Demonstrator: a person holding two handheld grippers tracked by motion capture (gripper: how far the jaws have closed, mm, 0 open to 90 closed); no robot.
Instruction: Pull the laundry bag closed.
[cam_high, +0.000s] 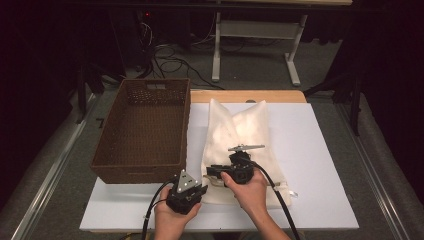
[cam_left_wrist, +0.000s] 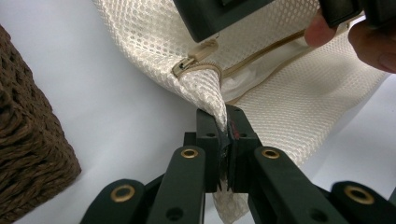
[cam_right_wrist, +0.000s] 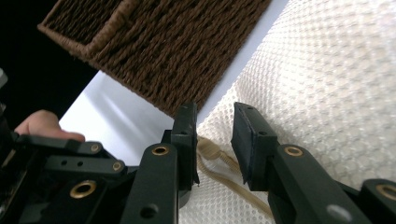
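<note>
My high view looks down over the table (cam_high: 320, 150); both gripper views sit close, sharing the mesh bag (cam_left_wrist: 154, 32) and basket (cam_right_wrist: 187, 51).

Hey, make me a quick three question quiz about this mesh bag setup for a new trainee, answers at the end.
1. True or false: the left gripper is shut on a corner of the mesh bag.
2. What lies between the right gripper's open jaws? A) zipper pull B) basket rim C) a cable
3. On which side of the bag in the high view does the wicker basket sit?

Key: 1 true; 2 A, the zipper pull, not yet pinched; 3 left.
</note>
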